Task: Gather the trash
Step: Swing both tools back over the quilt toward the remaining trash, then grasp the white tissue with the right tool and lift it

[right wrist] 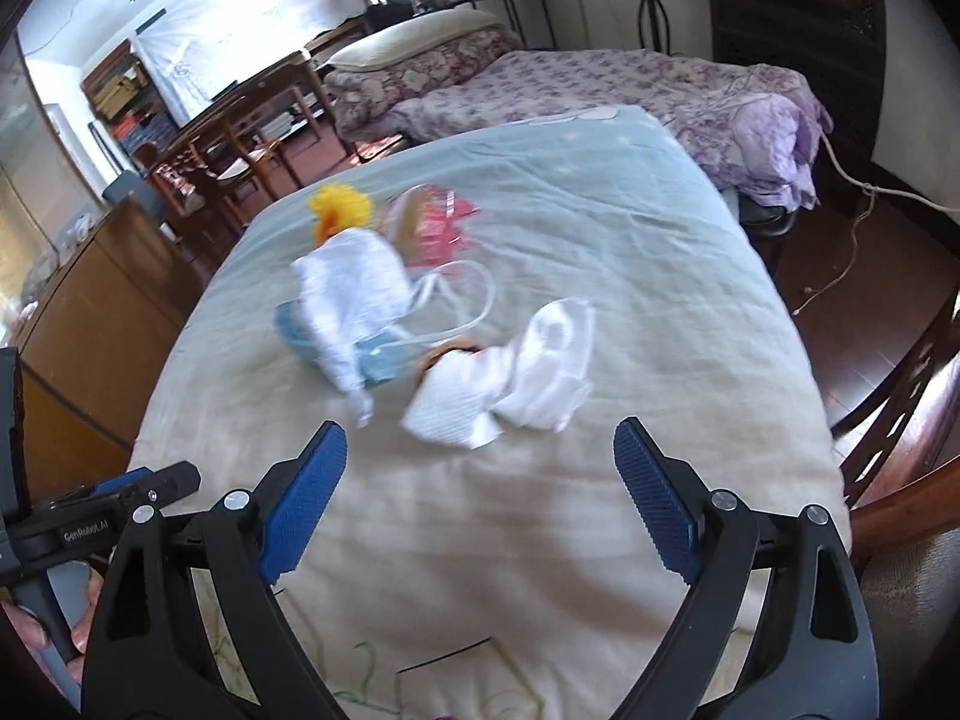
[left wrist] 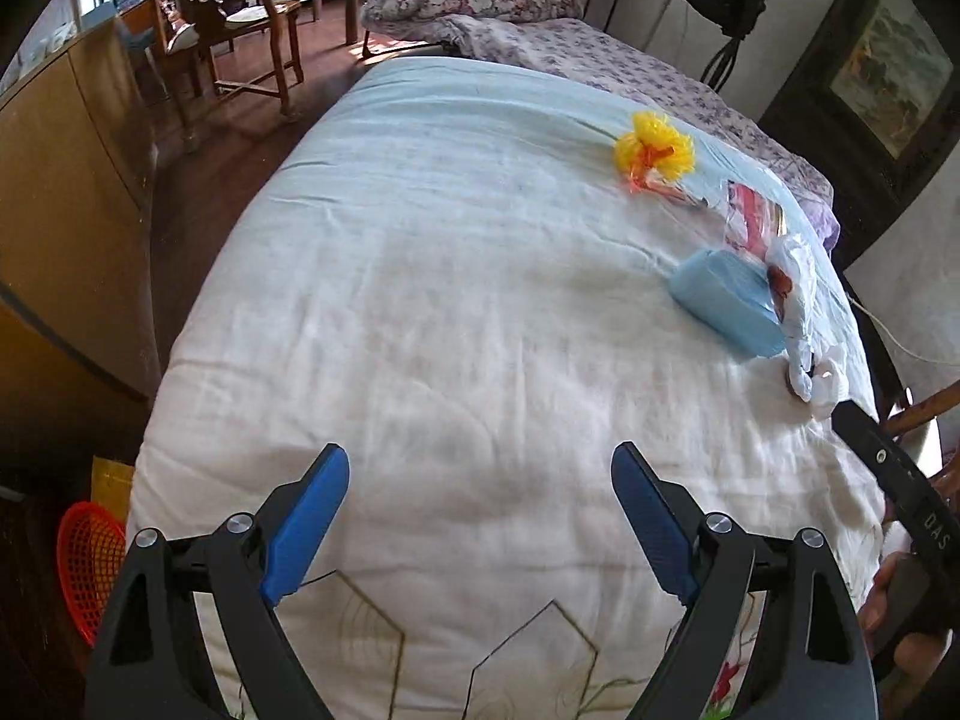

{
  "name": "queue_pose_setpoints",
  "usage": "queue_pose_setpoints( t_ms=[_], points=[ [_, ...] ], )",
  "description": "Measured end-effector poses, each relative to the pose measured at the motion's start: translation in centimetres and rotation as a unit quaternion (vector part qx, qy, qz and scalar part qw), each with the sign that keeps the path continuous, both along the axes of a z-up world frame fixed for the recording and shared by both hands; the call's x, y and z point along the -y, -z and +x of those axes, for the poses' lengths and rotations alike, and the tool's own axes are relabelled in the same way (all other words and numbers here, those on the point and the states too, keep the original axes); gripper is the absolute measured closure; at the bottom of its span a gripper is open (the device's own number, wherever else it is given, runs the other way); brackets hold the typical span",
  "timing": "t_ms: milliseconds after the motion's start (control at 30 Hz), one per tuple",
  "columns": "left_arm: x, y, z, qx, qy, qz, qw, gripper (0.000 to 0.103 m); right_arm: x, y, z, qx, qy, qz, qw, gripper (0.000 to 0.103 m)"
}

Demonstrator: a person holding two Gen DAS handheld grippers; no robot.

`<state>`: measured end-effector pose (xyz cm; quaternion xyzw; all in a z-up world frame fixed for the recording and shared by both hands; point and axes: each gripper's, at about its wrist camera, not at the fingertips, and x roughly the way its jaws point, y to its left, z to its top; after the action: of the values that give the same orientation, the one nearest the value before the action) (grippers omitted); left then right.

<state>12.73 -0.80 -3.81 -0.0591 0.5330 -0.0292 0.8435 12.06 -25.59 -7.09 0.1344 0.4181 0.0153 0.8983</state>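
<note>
On the bed [right wrist: 600, 228], trash [right wrist: 498, 384] lies just beyond both grippers' wide-open, empty jaws.

The left gripper [left wrist: 480, 516] is wide open, pointing to 12 o'clock. The right gripper [right wrist: 480, 498] is wide open too.

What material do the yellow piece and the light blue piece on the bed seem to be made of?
Yellow bag: probably thin plastic film, glossy and slightly translucent, crinkled into a bunch and tied with an orange strip. Light blue pack: looks like a soft plastic-wrapped pack, perhaps tissues; smooth matte surface with rounded edges. Its content is not visible.
</note>
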Motion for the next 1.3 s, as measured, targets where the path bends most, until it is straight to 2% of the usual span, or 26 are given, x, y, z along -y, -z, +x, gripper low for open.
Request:
queue_pose_setpoints(
  t_ms=[167, 267, 333, 400, 500, 667, 733, 833, 933, 1033, 1067, 1100, 1167, 1233, 1300],
  points=[
    [-0.2, 0.8, 0.1, 0.000, 0.001, 0.001, 1.0000, 0.015, -0.6, 0.5, 1.4, -0.004, -0.006, -0.026, 1.000, 0.016],
    [0.0, 0.8, -0.2, 0.006, 0.007, 0.009, 0.9999, 0.014, -0.9, 0.6, 2.5, -0.001, -0.004, -0.045, 0.999, 0.022],
    [0.2, 0.9, -0.4, 0.008, 0.014, 0.017, 0.9997, 0.012, -0.8, 0.5, 3.1, -0.006, -0.002, -0.043, 0.999, 0.036],
    [0.4, 1.0, -0.5, 0.009, 0.017, 0.021, 0.9996, 0.012, -0.6, 0.5, 3.1, -0.017, -0.006, -0.028, 0.999, 0.066],
    [0.3, 1.0, -0.5, 0.010, 0.016, 0.017, 0.9997, 0.012, -0.3, -0.1, 1.9, -0.007, -0.012, 0.002, 1.000, 0.077],
    [0.4, 1.0, -0.5, 0.010, 0.014, 0.019, 0.9997, 0.012, -0.7, -0.9, -0.2, 0.007, -0.070, 0.097, 0.993, 0.078],
    [0.2, 0.9, -0.7, 0.012, 0.011, 0.020, 0.9997, 0.012, -0.6, -1.2, -0.6, 0.014, -0.066, 0.110, 0.992, 0.078],
    [-0.3, 0.8, -0.7, 0.011, 0.003, 0.016, 0.9998, 0.012, 0.6, -1.6, -0.7, 0.037, -0.015, 0.088, 0.995, 0.078],
    [-0.5, 0.8, -0.7, 0.011, -0.003, 0.012, 0.9999, 0.012, 1.6, -1.3, 0.7, 0.039, 0.040, 0.023, 0.998, 0.078],
    [-0.3, 0.7, -0.7, 0.013, -0.003, 0.021, 0.9997, 0.012, 1.0, -0.3, 2.8, 0.026, 0.059, -0.065, 0.996, 0.078],
    [-0.3, 0.7, -0.7, 0.014, -0.003, 0.023, 0.9996, 0.012, 0.3, 0.1, 3.8, 0.022, 0.051, -0.101, 0.993, 0.078],
    [-0.2, 0.6, -0.8, 0.016, -0.002, 0.024, 0.9996, 0.012, 0.2, 0.3, 4.2, 0.019, 0.043, -0.109, 0.993, 0.078],
    [-0.4, 0.4, -0.9, 0.018, -0.004, 0.024, 0.9995, 0.012, -1.0, 1.0, 4.9, 0.007, 0.012, -0.120, 0.993, 0.078],
    [-0.7, 0.2, -1.0, 0.019, -0.007, 0.021, 0.9996, 0.012, -1.6, 1.0, 4.2, 0.004, -0.020, -0.104, 0.994, 0.078],
    [-1.2, 0.0, -1.0, 0.021, -0.014, 0.014, 0.9996, 0.012, -2.2, 0.8, 2.3, -0.007, -0.092, -0.015, 0.996, 0.078]
  ],
)
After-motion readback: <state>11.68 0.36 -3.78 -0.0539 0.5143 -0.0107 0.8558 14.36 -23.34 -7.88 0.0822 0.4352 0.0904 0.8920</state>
